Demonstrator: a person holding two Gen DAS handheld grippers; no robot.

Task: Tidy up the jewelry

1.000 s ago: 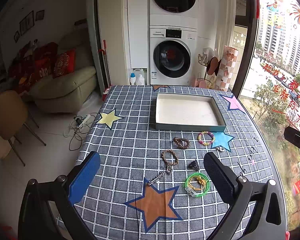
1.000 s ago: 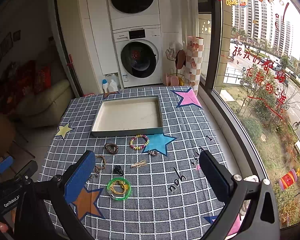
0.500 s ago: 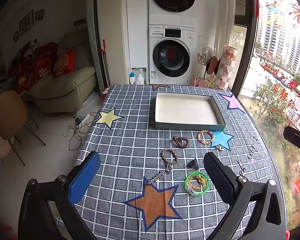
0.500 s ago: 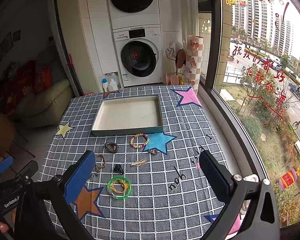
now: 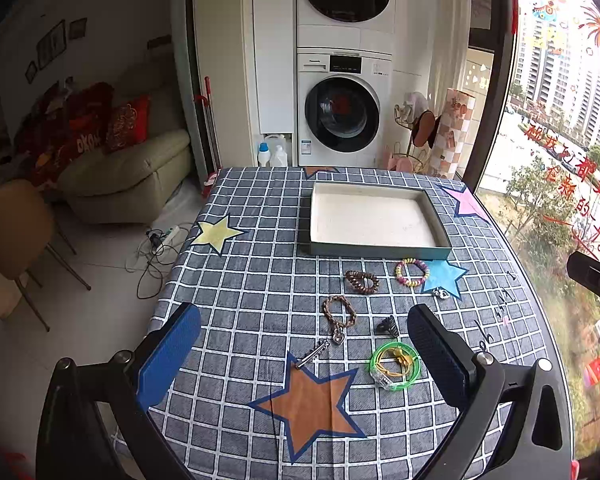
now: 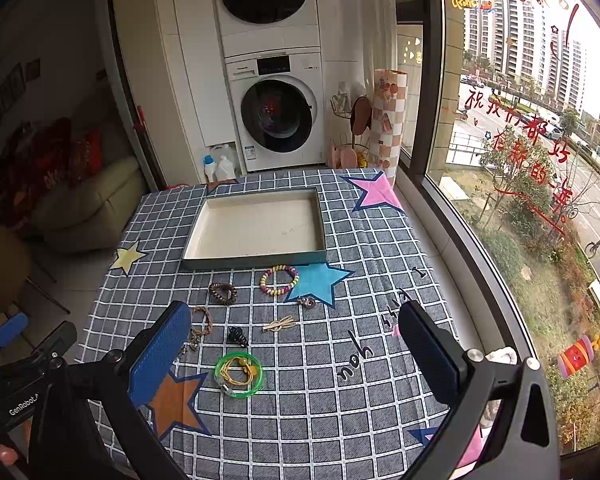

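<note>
1. Both tools are ready and hold nothing: the left gripper and the right gripper each hover above the near part of the table with the fingers spread wide.
2. The white tray lies far ahead of both grippers and has nothing inside, so I judge that the sorting is only at its start.
3. The pieces lie between the grippers and the tray. Closest ahead of the left one, a little toward its right finger, is the green bangle (a yellow cord lies inside it). Just beyond are the brown chain bracelet and the small black clip.
4. Farther ahead, just before the tray wall, are the dark bead bracelet and the colourful bead bracelet.
5. A good first move is probably to take the nearest piece. Come down straight, so that one finger goes inside the ring and one outside.
6. Close on the rim only, not on the cloth (the cloth may lift with it).
7. The gold hairpin is flat and thin, and will likely need a low, careful pinch.
</note>
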